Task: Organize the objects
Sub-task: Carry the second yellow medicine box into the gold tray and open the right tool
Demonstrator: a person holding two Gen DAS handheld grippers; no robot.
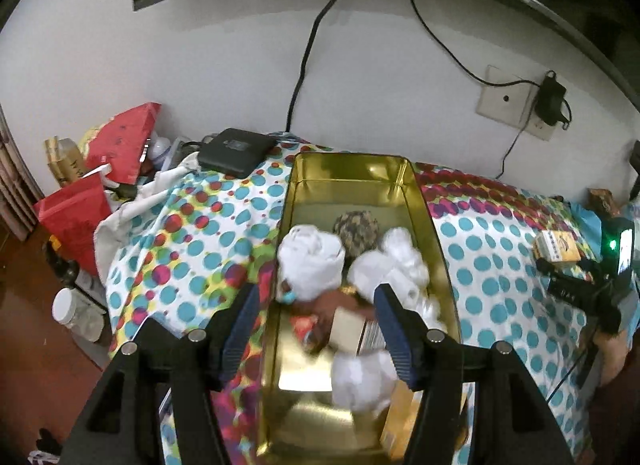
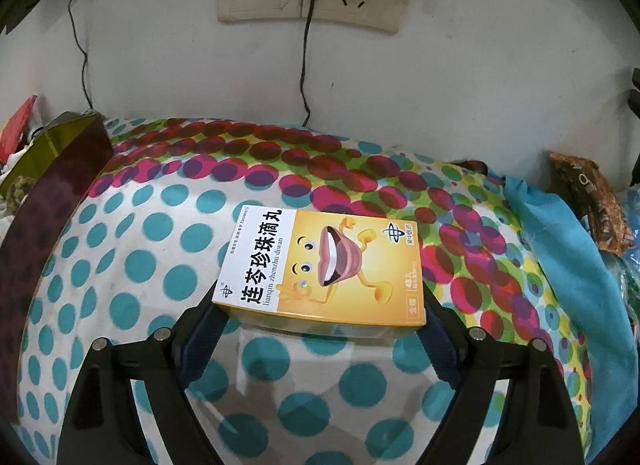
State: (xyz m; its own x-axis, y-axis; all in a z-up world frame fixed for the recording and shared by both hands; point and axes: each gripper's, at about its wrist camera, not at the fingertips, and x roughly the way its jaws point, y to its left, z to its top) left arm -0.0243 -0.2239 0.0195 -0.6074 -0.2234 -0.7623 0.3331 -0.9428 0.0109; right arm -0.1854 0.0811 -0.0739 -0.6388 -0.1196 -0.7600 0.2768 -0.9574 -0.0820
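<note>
Flanking the box (image 2: pixel 324 269) on the dotted cloth (image 2: pixel 120 265), the right gripper (image 2: pixel 320 319) stands spread, grip uncertain. Left of the box sits the tin (image 1: pixel 424 201); only the left view shows its rolls (image 1: pixel 310 261), under the empty, parted left gripper (image 1: pixel 314 321).

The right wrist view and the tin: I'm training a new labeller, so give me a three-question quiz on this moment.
1. True or false: the yellow box lies on the dotted cloth, outside the gold tin.
2. What does the right gripper have between its fingers? A) white roll B) yellow box C) nothing
3. Fill in: the left gripper hangs over the ____, holding nothing.

Key: 1 true; 2 B; 3 tin
</note>
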